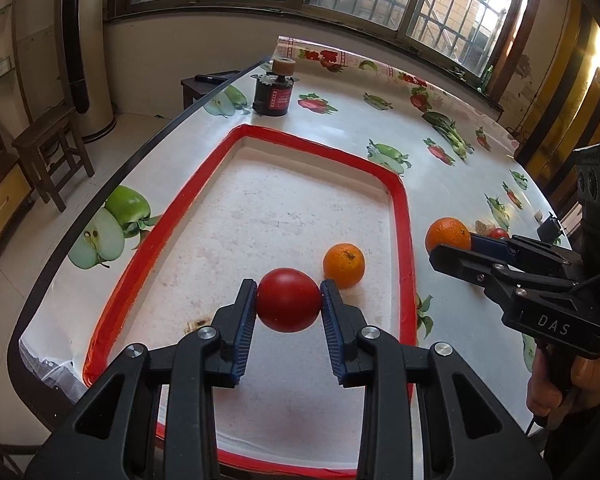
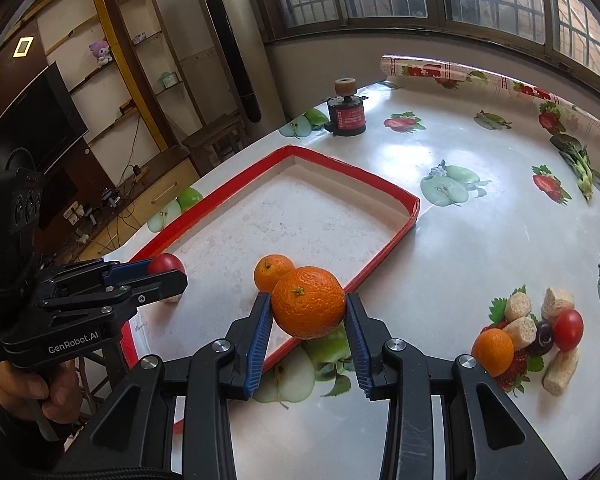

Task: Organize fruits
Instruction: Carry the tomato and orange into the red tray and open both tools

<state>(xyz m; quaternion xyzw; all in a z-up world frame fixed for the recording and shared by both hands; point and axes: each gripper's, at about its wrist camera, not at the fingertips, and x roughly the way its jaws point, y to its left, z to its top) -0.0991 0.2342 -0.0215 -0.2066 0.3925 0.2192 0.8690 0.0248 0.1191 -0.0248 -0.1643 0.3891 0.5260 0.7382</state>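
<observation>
1. Left wrist view: the left gripper at lower centre is clenched on a red tomato, held over the red-rimmed tray. A small orange lies in the tray just right of the tomato. At the right edge, the right gripper grasps a larger orange over the bench.
2. Right wrist view: the right gripper at lower centre pinches the larger orange above the tray's near rim. At the left, the left gripper carries the tomato over the tray. A pile of fruit sits on the bench at lower right.
</observation>
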